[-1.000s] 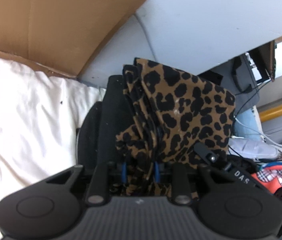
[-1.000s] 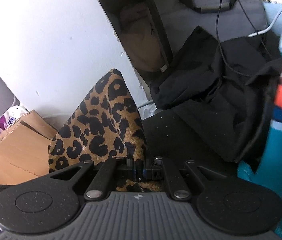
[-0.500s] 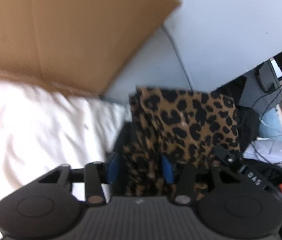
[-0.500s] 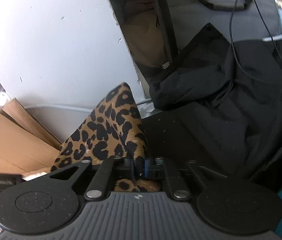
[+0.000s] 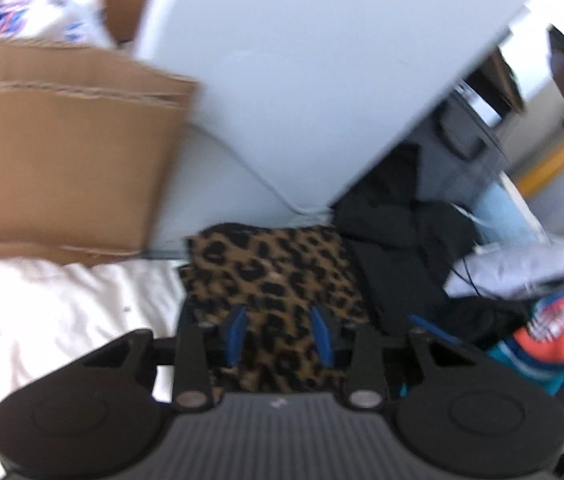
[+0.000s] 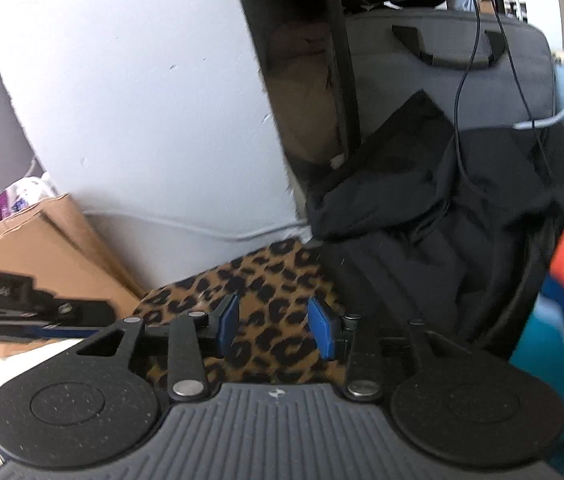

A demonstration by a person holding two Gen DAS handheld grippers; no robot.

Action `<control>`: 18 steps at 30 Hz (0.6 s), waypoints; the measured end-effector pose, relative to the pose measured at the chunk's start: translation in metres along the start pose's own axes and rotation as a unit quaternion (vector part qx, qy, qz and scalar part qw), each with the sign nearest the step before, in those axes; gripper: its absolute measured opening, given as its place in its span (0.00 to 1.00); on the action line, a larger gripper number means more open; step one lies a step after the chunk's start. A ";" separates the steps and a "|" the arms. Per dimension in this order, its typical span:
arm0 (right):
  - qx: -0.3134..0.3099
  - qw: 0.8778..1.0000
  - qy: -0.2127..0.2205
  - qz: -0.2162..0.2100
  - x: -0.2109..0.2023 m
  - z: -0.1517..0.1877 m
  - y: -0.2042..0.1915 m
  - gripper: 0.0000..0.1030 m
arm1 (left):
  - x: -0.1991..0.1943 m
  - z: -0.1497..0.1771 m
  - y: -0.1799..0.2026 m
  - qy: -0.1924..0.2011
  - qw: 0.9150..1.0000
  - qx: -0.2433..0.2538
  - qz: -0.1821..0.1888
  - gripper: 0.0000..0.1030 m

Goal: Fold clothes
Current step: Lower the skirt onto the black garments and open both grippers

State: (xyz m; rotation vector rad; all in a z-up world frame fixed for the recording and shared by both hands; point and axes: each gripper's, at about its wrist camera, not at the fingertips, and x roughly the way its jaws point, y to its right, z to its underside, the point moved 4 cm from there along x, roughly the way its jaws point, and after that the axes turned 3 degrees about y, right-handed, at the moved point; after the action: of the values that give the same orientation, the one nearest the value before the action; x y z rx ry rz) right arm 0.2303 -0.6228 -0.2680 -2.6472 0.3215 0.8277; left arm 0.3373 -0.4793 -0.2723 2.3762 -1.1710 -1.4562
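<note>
left wrist: low, close, forward | right wrist: same; both share leopard-print cloth

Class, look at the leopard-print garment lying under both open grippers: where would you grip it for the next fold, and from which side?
Probably at its far edge by the wall, one corner per hand-held gripper. The leopard-print garment lies flat, so each open hand-held gripper, left and right, should come from above and pinch the edge.

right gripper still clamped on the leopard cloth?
No, the right gripper is open, its blue pads apart over the leopard cloth.
</note>
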 end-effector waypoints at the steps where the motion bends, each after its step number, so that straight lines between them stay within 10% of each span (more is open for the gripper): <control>1: 0.002 1.000 -0.003 -0.003 -0.002 0.005 -0.002 0.44 | 0.002 0.002 0.006 -0.002 1.000 0.012 0.003 0.37; 8: 0.000 1.000 -0.027 -0.008 -0.006 0.045 -0.016 0.49 | 0.038 0.019 -0.009 -0.040 0.997 0.050 -0.039 0.32; 10: 0.004 0.999 -0.037 -0.007 -0.002 0.057 -0.019 0.50 | 0.047 0.025 -0.018 -0.055 0.994 0.056 -0.070 0.07; 18: -0.032 0.998 -0.056 0.022 -0.016 0.086 -0.005 0.62 | 0.031 0.026 -0.011 -0.047 0.985 0.127 -0.107 0.10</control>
State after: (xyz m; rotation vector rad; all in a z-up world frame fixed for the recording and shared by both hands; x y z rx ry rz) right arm 0.1753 -0.5827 -0.3234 -2.6479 0.3303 1.0134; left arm 0.3299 -0.4853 -0.3135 2.7050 -1.2228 -1.5840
